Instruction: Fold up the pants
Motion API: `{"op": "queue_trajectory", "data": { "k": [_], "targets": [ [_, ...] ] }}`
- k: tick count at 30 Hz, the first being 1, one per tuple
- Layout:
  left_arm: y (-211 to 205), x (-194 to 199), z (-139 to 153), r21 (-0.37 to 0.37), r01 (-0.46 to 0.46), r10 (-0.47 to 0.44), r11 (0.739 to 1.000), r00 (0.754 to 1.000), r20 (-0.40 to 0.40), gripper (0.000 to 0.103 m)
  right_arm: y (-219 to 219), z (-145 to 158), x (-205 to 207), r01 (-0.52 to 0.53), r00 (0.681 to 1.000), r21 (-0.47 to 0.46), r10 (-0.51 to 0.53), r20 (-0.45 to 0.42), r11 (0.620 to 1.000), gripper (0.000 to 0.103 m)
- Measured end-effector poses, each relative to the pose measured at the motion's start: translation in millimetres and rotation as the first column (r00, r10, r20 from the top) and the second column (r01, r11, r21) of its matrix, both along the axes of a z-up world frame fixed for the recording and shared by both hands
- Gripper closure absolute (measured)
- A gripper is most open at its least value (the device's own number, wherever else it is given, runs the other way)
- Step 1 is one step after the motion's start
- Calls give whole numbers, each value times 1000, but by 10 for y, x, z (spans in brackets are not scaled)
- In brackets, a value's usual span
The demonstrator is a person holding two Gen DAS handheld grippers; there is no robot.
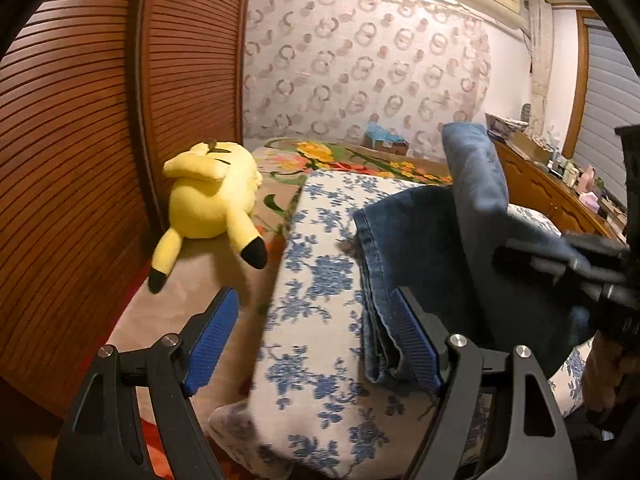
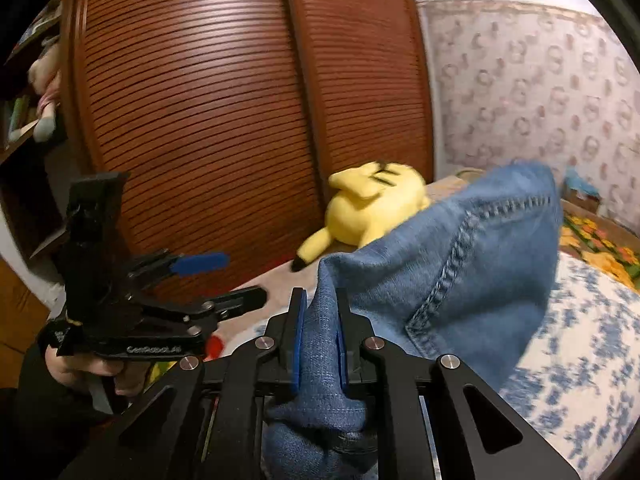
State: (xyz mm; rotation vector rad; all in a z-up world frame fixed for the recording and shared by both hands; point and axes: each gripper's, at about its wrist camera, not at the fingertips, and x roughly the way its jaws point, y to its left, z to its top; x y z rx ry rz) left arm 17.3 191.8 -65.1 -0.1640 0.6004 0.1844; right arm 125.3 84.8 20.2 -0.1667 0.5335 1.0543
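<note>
The blue denim pants (image 1: pixel 420 248) lie partly folded on the white-and-blue floral quilt (image 1: pixel 320 280), with one part lifted upright at the right. My left gripper (image 1: pixel 312 300) is open and empty, its right pad beside the pants' folded edge. In the right wrist view my right gripper (image 2: pixel 320 304) is shut on a bunch of the pants (image 2: pixel 460 260) and holds it raised above the bed. The left gripper (image 2: pixel 224 280) shows there too, open, at the left. The right gripper (image 1: pixel 560 256) appears blurred at the right edge of the left wrist view.
A yellow plush toy (image 1: pixel 212 200) lies on the bed by the slatted brown wardrobe doors (image 1: pixel 80 140). A flowered blanket (image 1: pixel 352 160) covers the far bed. A wooden headboard (image 1: pixel 552 188) with small items runs along the right.
</note>
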Motion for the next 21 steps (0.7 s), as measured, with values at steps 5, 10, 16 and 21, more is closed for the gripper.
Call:
{"op": "queue_trajectory", "data": {
  "k": [5, 10, 16, 21],
  "targets": [
    [124, -46, -18, -7, -29, 29, 1000, 1000, 3, 24, 214, -356, 145, -61, 994, -60, 55, -97, 996, 90],
    [197, -62, -39, -11, -47, 47, 999, 999, 0, 24, 262, -716, 373, -87, 974, -102, 63, -218, 991, 90],
    [191, -63, -40, -8, -41, 41, 999, 999, 1, 24, 189, -559, 418, -61, 983, -105, 42, -181, 993, 69],
    [133, -37, -11, -5, -24, 24, 1000, 1000, 6, 24, 48, -306, 271, -36, 995, -101, 27, -93, 994, 56]
  ]
}}
